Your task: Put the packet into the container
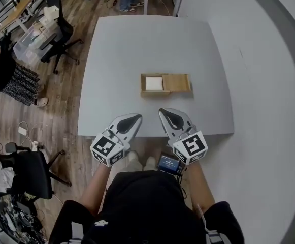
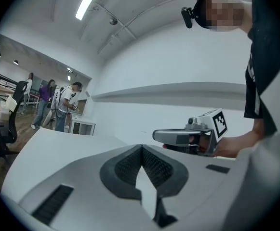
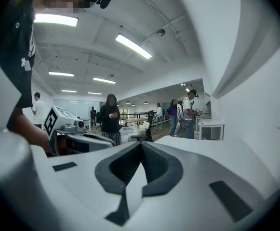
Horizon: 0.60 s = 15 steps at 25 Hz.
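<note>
At mid-table [image 1: 137, 44], one wooden container [image 1: 180, 83], one white packet [image 1: 154, 83] lying in its left half. Two grippers at six o'clock, well apart from it: left gripper [image 1: 136, 118] jaws pressed together, empty; right gripper [image 1: 163, 112] likewise. Two office chairs, ten o'clock [image 1: 61, 37] and eight o'clock [image 1: 30, 173].

The left tool [image 2: 142, 148] has jaws pressed together, empty, the right tool [image 2: 159, 135] level beside it, people [image 2: 58, 107] beyond the desk [image 2: 53, 146].
</note>
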{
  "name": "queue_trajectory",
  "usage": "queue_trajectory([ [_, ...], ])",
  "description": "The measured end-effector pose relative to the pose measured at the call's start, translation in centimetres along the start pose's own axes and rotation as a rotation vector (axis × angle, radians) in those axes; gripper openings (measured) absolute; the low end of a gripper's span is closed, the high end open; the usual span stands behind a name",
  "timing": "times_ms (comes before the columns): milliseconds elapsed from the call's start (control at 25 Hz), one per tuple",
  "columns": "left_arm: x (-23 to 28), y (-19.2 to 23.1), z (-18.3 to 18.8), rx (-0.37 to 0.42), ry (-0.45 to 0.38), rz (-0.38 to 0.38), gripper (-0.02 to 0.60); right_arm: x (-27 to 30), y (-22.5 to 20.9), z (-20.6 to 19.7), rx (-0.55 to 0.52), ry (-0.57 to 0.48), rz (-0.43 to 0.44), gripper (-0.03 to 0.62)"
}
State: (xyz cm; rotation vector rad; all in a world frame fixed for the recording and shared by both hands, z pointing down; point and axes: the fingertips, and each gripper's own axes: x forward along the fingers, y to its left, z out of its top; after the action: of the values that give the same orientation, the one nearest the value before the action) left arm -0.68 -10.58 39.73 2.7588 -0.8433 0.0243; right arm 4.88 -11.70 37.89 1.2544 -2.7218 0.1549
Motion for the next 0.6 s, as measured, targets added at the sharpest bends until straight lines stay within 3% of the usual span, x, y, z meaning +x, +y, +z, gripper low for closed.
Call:
queue_trajectory([
  [200,-1.8,-2.8,0.7,0.015,-0.013,-0.002,0.002,-2.2,3.2,0.4,0.012,-0.061,0.041,0.021],
  [600,-3.1,-4.6,1.5,0.049,-0.034,-0.01,0.002,-3.2,5.4,1.5,0.002,-0.11,0.078,0.021],
])
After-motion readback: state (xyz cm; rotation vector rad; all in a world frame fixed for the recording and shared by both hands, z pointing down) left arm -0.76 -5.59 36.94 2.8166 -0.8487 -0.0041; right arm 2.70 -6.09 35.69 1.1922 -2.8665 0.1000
